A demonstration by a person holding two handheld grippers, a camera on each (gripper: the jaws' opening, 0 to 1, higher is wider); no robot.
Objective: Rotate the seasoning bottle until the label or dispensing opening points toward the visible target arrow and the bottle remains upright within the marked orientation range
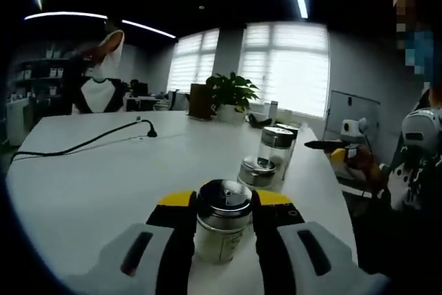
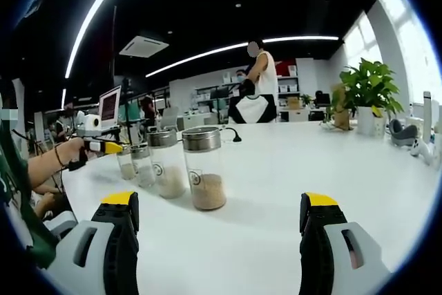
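Bright windows and a leafy potted plant (image 1: 231, 91) sit at the upper middle of the left gripper view, behind a broad white tabletop (image 1: 90, 177) with a black cable (image 1: 90, 141) trailing across its left half. At bottom centre the left claw (image 1: 222, 206) is pinching a clear glass seasoning bottle with a silver metal lid (image 1: 222, 217), its yellow-tipped jaws pressed against both sides while the bottle stands upright on the tabletop. Three more silver-lidded jars (image 1: 271, 157) line up just beyond it, toward the right.

In the right gripper view the right claw (image 2: 219, 213) hangs spread wide and empty at the bottom of the frame, with a row of jars holding pale grains (image 2: 204, 167) left of centre. At far left a person's hand (image 2: 69, 153) shows.

No target arrow can be made out (it may be too small). To turn well, I would keep the grip even and low, twist about the bottle's own axis without lifting or tilting, and keep clear of the neighbouring jars.
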